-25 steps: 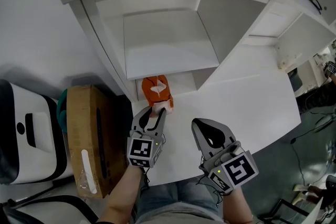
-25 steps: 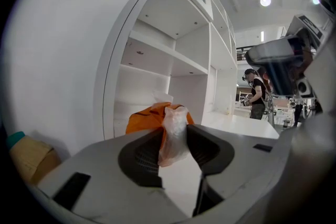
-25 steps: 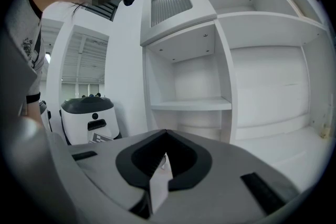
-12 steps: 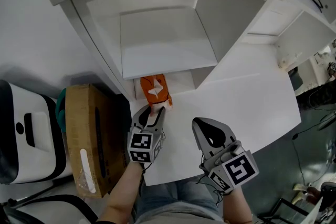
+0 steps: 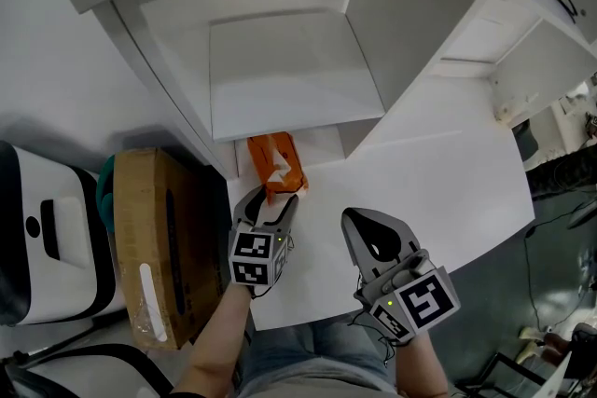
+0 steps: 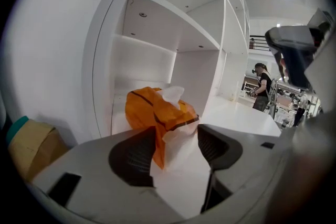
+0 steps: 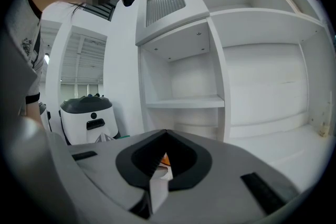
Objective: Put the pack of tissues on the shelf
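The orange pack of tissues [image 5: 275, 165] lies at the mouth of the lowest compartment of the white shelf [image 5: 289, 79], a white tissue sticking out of its top [image 6: 172, 94]. My left gripper [image 5: 272, 204] is right behind its near end. Its jaws are opening: the pack's end [image 6: 157, 113] sits just ahead of the gap and the pads do not press on it. My right gripper [image 5: 371, 236] hovers over the white table to the right, its jaws shut [image 7: 165, 136] with nothing held.
A brown cardboard box [image 5: 154, 238] and a white-and-black machine [image 5: 47, 238] stand on the floor to the left of the table [image 5: 448, 182]. The shelf has more compartments above and to the right [image 7: 262, 81]. A person [image 6: 261, 89] stands far off.
The left gripper's jaws have spread apart and let go of the orange pack, which now rests at the shelf's mouth. The right gripper has stayed put.
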`<act>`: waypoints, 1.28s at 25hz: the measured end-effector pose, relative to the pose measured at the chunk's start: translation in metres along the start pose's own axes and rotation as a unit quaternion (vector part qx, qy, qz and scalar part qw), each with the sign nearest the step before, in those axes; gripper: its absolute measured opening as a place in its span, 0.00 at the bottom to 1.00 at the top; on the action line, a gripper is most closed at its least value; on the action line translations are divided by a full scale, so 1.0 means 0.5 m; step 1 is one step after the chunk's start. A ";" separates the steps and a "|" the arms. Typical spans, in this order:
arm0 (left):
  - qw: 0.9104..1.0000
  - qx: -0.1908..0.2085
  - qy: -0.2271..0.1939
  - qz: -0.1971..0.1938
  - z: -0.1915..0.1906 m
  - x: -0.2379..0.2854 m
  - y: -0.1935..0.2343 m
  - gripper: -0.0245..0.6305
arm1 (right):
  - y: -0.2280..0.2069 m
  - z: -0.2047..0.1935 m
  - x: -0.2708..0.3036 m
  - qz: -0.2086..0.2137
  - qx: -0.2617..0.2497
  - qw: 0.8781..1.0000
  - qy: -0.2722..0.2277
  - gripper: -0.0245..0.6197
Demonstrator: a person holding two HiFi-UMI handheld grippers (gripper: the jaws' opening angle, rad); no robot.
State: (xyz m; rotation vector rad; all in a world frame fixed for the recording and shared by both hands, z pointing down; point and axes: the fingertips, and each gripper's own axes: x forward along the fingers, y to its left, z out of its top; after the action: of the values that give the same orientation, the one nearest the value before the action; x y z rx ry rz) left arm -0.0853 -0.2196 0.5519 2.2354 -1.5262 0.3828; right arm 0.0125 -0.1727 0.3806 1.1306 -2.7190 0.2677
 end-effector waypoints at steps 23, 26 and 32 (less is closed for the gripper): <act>0.999 -0.025 0.027 0.035 -0.027 0.024 0.012 0.37 | -0.018 -0.004 0.000 0.005 0.003 1.000 0.004 0.05; 0.999 -0.027 0.023 0.040 -0.013 0.034 0.023 0.37 | -0.024 -0.003 0.000 0.001 0.004 1.000 0.004 0.05; 0.998 -0.027 0.017 0.054 0.009 0.053 0.053 0.37 | -0.036 -0.006 0.001 -0.010 0.006 1.000 0.007 0.05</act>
State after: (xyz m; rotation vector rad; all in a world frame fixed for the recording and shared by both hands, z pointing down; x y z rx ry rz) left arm -0.1005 -0.2520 0.5640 2.1018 -1.6240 0.4034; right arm 0.0253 -0.1848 0.3851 1.1542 -2.6966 0.2893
